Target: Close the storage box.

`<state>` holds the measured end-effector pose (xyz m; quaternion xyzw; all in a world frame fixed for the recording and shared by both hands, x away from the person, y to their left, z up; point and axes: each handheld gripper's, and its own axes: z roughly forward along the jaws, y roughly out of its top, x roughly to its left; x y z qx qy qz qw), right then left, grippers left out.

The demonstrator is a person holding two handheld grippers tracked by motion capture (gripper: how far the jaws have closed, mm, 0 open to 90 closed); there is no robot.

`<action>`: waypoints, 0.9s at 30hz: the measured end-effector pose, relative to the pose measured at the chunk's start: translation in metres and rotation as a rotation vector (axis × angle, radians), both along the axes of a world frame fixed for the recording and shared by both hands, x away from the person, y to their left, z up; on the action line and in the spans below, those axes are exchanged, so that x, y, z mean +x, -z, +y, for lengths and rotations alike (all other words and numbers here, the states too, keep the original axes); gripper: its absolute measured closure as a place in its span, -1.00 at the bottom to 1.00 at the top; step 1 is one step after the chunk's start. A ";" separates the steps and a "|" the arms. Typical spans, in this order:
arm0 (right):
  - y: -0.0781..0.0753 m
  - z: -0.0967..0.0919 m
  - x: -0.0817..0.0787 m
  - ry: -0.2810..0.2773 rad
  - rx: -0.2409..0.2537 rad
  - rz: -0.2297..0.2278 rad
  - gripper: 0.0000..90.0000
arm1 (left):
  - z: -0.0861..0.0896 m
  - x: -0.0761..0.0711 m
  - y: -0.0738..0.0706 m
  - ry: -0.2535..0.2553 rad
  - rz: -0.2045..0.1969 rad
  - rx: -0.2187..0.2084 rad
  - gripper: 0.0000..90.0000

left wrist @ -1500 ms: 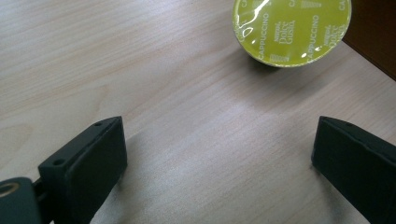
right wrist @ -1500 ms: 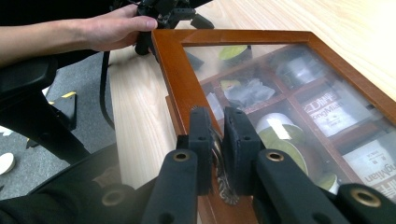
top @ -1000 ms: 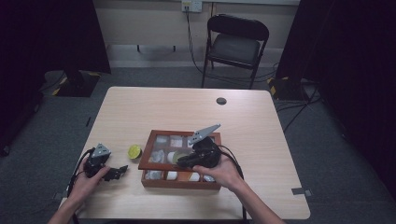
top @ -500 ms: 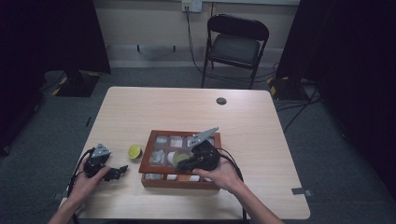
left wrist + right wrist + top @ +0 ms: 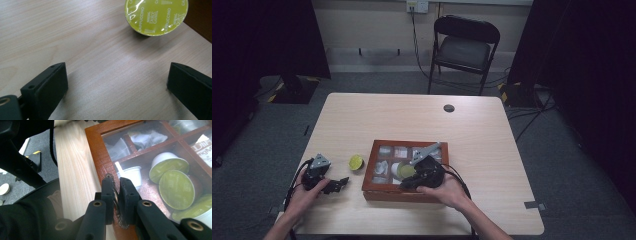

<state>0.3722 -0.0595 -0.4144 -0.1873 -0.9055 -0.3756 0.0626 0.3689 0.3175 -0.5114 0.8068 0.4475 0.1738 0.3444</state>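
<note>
**Right gripper clamped on a thin serrated piece at the box's edge, left gripper spread wide by the loose capsule**

Your right gripper (image 5: 115, 185) sits over the near part of the wooden box (image 5: 371, 159), and in the right gripper view its two black jaws are squeezed nearly together on a thin piece with a toothed edge (image 5: 115, 195); that piece lies along the box's reddish-brown rim, and what exactly it is cannot be told from here. In the high view the same gripper (image 5: 408, 181) rests over the front middle of the box, your right hand (image 5: 447, 190) behind it at the near wall; a green capsule (image 5: 406, 171) shows just beside its tips inside the box.

Inside the box, the right gripper view shows capsules with green lids (image 5: 176, 189) lying on their sides in the compartment just past the jaws; a small white cup (image 5: 130, 173) stands tilted next to them; clear wrappers (image 5: 147, 138) fill the compartments farther off.

Your left gripper (image 5: 337, 184) lies low on the table (image 5: 492, 130) to the left of the box, well apart from it, held in your left hand (image 5: 304, 192); in the left gripper view its jaws stand wide apart with bare wood between them, gripping nothing. Ahead of them, a loose green capsule (image 5: 156, 16) rests on the table, its lid facing the camera, close to the box's dark corner; in the high view this capsule (image 5: 356, 161) sits between the left gripper and the box, just beside the box's left wall.
</note>
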 end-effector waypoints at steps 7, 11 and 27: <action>0.005 0.002 -0.001 -0.004 -0.014 0.001 0.83 | 0.000 0.000 0.000 0.003 0.001 0.004 -0.94; 0.009 0.003 -0.002 -0.011 -0.025 -0.001 0.83 | 0.000 0.000 0.000 0.000 0.000 0.000 -0.94; 0.016 0.002 -0.004 0.013 -0.002 0.009 0.81 | 0.000 0.000 0.000 0.000 0.000 0.000 -0.94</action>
